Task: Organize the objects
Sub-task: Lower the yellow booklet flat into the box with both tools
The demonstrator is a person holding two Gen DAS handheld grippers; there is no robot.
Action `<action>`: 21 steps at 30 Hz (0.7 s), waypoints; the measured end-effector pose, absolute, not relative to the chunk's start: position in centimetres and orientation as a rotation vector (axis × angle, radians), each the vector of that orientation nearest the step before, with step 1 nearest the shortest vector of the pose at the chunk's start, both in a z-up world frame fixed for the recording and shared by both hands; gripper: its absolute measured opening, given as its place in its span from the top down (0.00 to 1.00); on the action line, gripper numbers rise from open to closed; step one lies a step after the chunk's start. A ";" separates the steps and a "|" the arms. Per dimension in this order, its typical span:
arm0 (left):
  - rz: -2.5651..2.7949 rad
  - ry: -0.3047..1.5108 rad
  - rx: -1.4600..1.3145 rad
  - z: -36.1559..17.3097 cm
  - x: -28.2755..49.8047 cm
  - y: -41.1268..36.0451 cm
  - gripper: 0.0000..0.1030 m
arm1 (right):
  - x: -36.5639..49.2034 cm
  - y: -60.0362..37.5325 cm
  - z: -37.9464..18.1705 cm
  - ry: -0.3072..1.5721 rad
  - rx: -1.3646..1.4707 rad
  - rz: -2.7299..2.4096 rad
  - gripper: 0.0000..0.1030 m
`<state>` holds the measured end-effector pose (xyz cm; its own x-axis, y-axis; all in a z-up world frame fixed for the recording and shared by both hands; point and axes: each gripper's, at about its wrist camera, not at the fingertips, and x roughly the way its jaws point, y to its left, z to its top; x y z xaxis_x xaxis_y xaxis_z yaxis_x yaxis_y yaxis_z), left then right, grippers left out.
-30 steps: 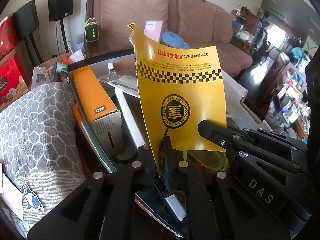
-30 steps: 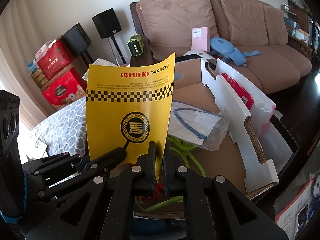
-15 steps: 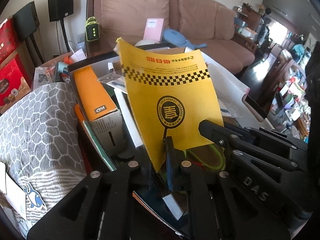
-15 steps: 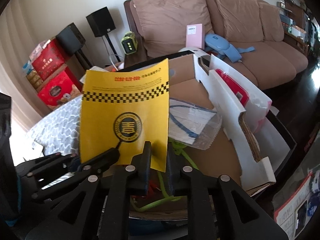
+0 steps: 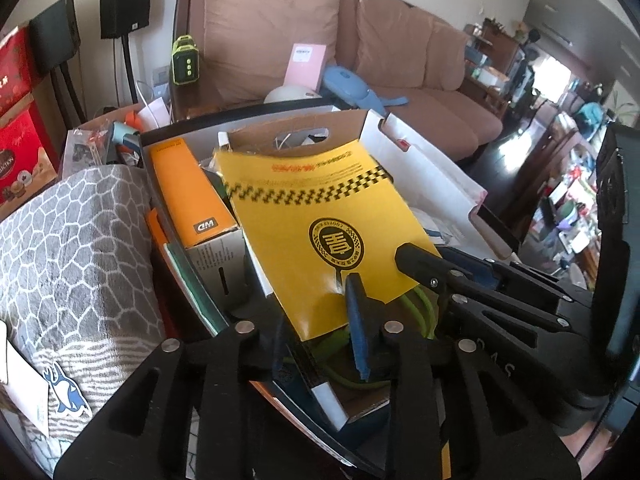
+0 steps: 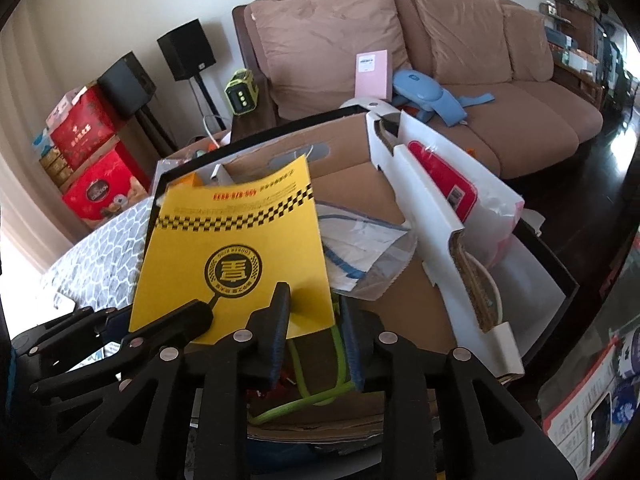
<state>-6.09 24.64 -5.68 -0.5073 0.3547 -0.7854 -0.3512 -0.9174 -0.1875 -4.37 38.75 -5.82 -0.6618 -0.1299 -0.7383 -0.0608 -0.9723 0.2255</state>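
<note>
yellow booklet [image 5: 320, 220] now lies tilted on top of the clutter in the open cardboard box [image 5: 304, 136], leaning back over the orange box [image 5: 184, 196] and a green cord [image 5: 420, 304], so i'd judge this item as basically placed; it sits a bit skewed. what's left looks like a lot: the cardboard box is jammed with loose stuff, a plastic bag [image 6: 360, 248] and a white cardboard flap [image 6: 432, 216] stick out, and more bits sit on the sofa [image 5: 400, 60] behind. left tongs [image 5: 316, 312] have just been opening: jaws a narrow gap apart, booklet's near corner between them, the blue pad [image 5: 358, 320] close to or just grazing the edge, no real clamp visible. right tongs [image 6: 314, 328] likewise have just been opening, small gap, with the booklet's lower edge passing in front of the left finger and the green cord showing through the gap; pads don't appear to press on anything. both look mid-release, not gripping.
</note>
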 end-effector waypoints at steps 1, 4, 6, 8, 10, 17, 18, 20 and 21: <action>2.435 0.002 -1.258 -5.5 -6.0 24.7 0.68 | -4.3 38.9 -5.7 -0.365 1.269 -2.815 0.75; 2.499 0.043 -1.224 -4.8 -5.7 24.6 0.56 | -4.2 39.2 -5.6 -0.378 1.262 -2.823 0.75; 2.492 0.019 -1.215 -4.4 -5.6 24.4 0.56 | -4.2 39.3 -5.5 -0.389 1.260 -2.826 0.75; 2.498 0.011 -1.208 -4.2 -5.6 24.2 0.56 | -4.2 39.3 -5.4 -0.391 1.255 -2.831 0.75; 2.505 0.014 -1.202 -4.0 -5.6 24.2 0.56 | -4.1 39.3 -5.3 -0.395 1.245 -2.839 0.75; 2.520 -0.015 -1.194 -3.5 -5.7 23.4 0.56 | -3.8 39.9 -4.7 -0.429 1.201 -2.883 0.75; 2.522 -0.018 -1.193 -3.4 -5.7 23.4 0.56 | -3.8 40.0 -4.7 -0.433 1.198 -2.886 0.75; 2.527 -0.025 -1.192 -3.3 -5.8 23.2 0.56 | -3.8 40.1 -4.6 -0.437 1.192 -2.894 0.75; 2.530 -0.029 -1.191 -3.3 -5.8 23.1 0.56 | -3.7 40.1 -4.5 -0.440 1.187 -2.896 0.75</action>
